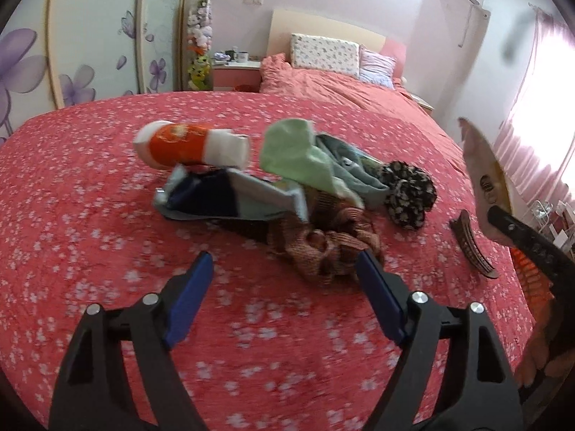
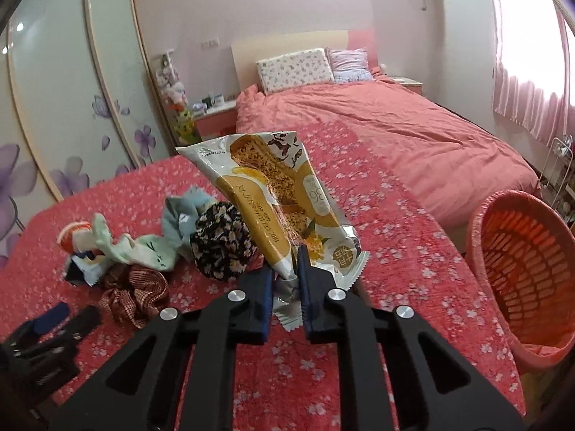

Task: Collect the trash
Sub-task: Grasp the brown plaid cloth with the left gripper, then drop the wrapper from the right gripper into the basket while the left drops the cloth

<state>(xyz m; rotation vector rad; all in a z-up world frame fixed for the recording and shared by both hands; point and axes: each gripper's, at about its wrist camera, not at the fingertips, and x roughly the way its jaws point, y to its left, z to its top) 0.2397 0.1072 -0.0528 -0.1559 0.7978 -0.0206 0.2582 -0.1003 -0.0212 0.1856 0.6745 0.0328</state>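
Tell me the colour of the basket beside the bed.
Orange-red basket, clearest in the right wrist view.

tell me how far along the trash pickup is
Early to midway, as far as I can tell. Nothing clearly lies in the pink basket yet, though its bottom is partly hidden. In hand: the right hand-held gripper is shut on a snack wrapper, lifted off the bed. Left: dropping it in, then the blue-grey wrapper among the socks, near the open left hand-held gripper.

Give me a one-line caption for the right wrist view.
Right gripper shut on snack wrapper, lifted over the bed, orange basket at right.
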